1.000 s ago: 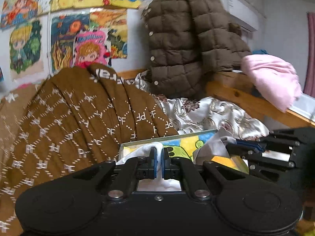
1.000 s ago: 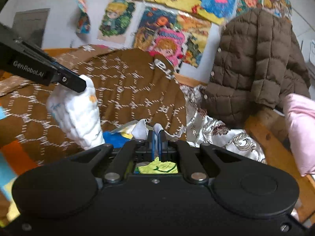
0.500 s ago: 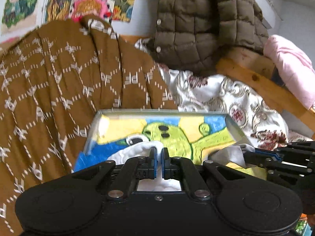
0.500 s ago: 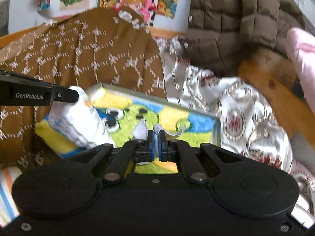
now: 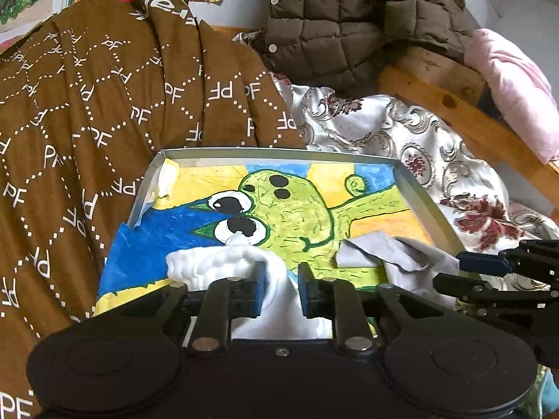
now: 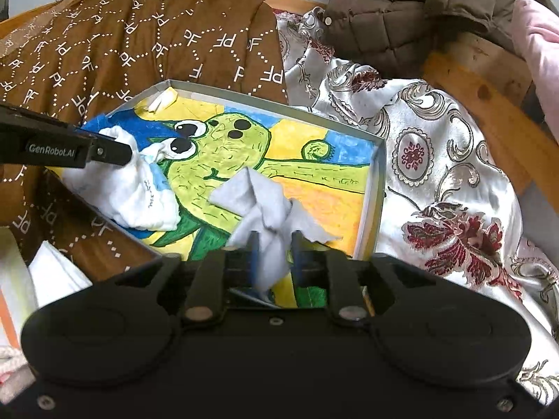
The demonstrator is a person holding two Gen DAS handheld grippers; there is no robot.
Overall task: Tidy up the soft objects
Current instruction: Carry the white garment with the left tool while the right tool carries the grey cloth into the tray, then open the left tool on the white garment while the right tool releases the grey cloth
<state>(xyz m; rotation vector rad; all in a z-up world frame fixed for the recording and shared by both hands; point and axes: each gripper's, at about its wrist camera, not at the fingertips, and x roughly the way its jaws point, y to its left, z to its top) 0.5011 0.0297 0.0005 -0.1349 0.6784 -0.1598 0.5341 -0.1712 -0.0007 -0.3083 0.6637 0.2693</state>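
A shallow grey box (image 5: 279, 153) lined with a bright cartoon drawing lies on the bed. A white soft cloth (image 5: 216, 265) rests on its near left part, one end running up between the pads of my left gripper (image 5: 282, 289). Those jaws are opening and no longer pinch the cloth. A grey cloth (image 6: 258, 199) lies crumpled on the box's (image 6: 279, 104) near right part, a fold standing between the pads of my right gripper (image 6: 274, 255); its jaws are opening too. The right wrist view also shows the left gripper's finger (image 6: 104, 153) on the white cloth (image 6: 139, 199).
A brown patterned blanket (image 5: 104, 104) rises left of and behind the box. Silvery floral fabric (image 5: 419, 139) spreads to its right. A brown quilted jacket (image 5: 349, 17), a wooden rail (image 5: 454, 111) and a pink cloth (image 5: 517, 87) stand further back. Folded white items (image 6: 52, 272) lie near left.
Both grippers have come down onto the box with their cloths. Their jaws, tightly shut on the cloths before, now stand parted, and the cloths rest on the drawing.
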